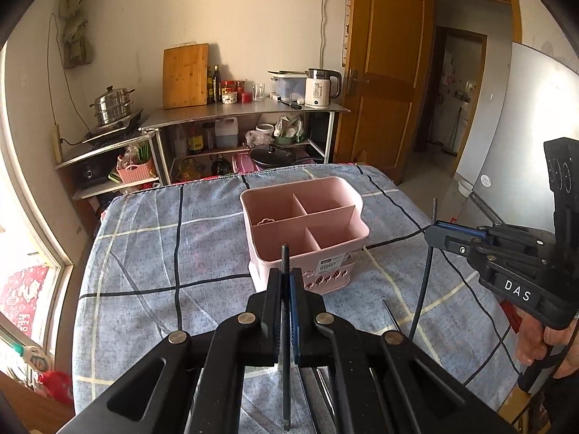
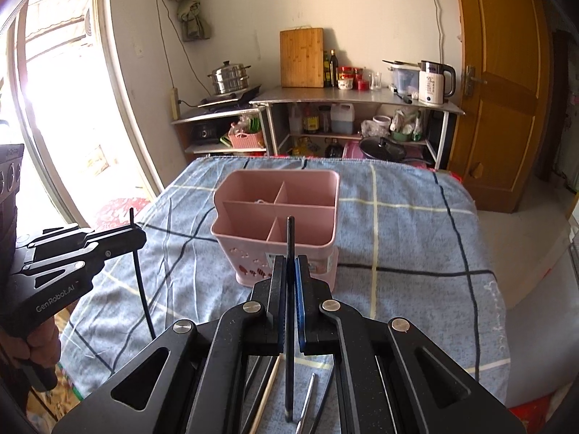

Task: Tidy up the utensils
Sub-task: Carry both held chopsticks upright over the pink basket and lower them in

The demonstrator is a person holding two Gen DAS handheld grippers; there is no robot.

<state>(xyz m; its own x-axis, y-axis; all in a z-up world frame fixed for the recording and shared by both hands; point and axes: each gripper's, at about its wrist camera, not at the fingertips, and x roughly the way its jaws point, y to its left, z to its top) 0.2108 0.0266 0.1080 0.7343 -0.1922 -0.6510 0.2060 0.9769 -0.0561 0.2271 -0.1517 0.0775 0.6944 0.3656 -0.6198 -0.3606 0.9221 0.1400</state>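
Fingers (image 1: 277, 289) of both grippers clenched on 1 black chopstick (image 1: 286, 325) each, above pink caddy (image 1: 304, 231).

Caddy (image 1: 304, 231) on table (image 1: 144, 253) — shelf (image 1: 249, 108) behind

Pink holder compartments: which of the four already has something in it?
The far-left compartment of the pink holder: a small pale flower-shaped piece shows against its divider. The other three look bare, as far as both views reach inside.
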